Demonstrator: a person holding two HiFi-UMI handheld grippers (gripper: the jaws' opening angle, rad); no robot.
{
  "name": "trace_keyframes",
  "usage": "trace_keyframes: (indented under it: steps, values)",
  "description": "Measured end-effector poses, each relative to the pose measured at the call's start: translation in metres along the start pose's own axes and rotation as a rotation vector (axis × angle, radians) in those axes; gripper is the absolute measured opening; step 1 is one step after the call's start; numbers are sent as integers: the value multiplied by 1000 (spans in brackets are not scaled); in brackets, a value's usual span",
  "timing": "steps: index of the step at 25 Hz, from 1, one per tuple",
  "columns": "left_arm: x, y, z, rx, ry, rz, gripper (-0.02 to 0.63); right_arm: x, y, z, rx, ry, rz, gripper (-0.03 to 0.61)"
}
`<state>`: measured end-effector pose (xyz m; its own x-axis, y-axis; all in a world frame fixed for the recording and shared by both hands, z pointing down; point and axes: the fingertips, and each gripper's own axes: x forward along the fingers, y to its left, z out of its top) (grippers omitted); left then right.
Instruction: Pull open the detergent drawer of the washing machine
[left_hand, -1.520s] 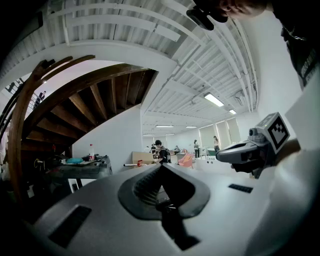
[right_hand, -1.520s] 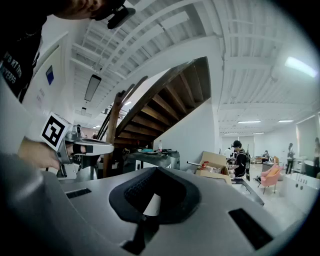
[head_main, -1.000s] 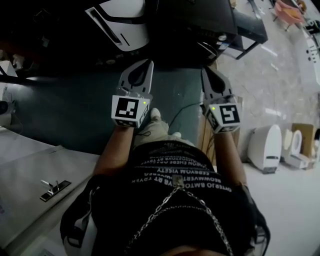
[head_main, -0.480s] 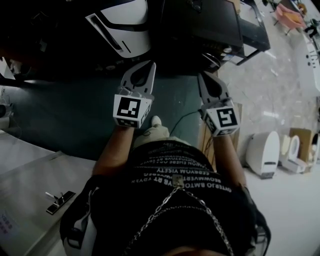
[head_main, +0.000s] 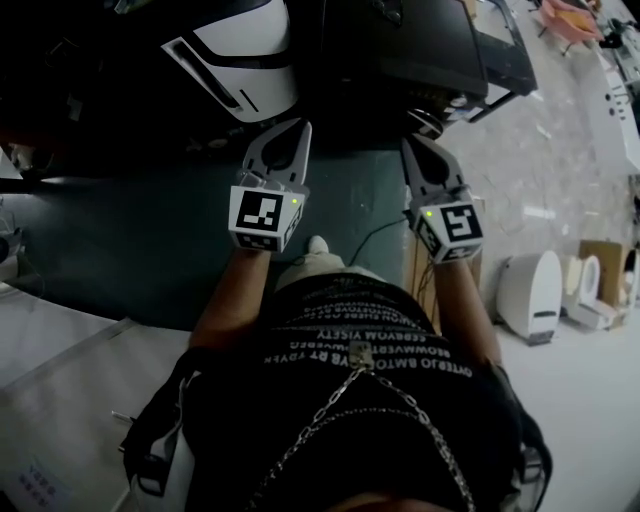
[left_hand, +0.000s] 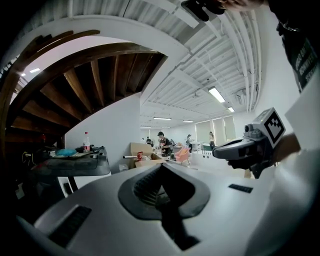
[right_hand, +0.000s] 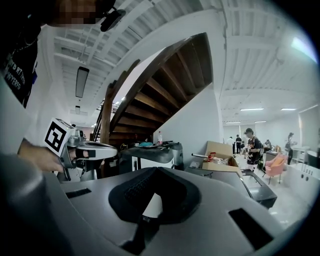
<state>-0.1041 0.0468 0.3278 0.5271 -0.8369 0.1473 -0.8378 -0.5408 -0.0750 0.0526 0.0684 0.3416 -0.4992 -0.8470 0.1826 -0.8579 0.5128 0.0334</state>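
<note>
Left tongs (head_main: 297, 128) and right tongs (head_main: 411, 147) both closed, empty, dark floor (head_main: 140, 235) below, wooden staircase (right_hand: 165, 85) ahead

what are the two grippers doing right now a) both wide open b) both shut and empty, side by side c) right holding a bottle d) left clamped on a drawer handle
b: the left gripper and right gripper both show jaws together, nothing between them.

My head view is dim, its top edge nearly black, with glare on the pale floor (head_main: 560, 180) at right. Both gripper views look brighter to me, lit by ceiling strips (left_hand: 217, 94), bent hard at the edges, corners dark.
</note>
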Motion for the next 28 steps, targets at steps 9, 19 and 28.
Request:
trace_keyframes:
  steps: [9,19,28]
  values:
    - [13,42,-9,12,13,-35,3,39,4,8,-9,-1,-54,2]
    - [12,59,-33,-23,30,-65,3,51,14,-1,-5,23,-81,2]
    - [21,52,-48,-17,93,-70,3,51,0,-16,28,59,-91,2]
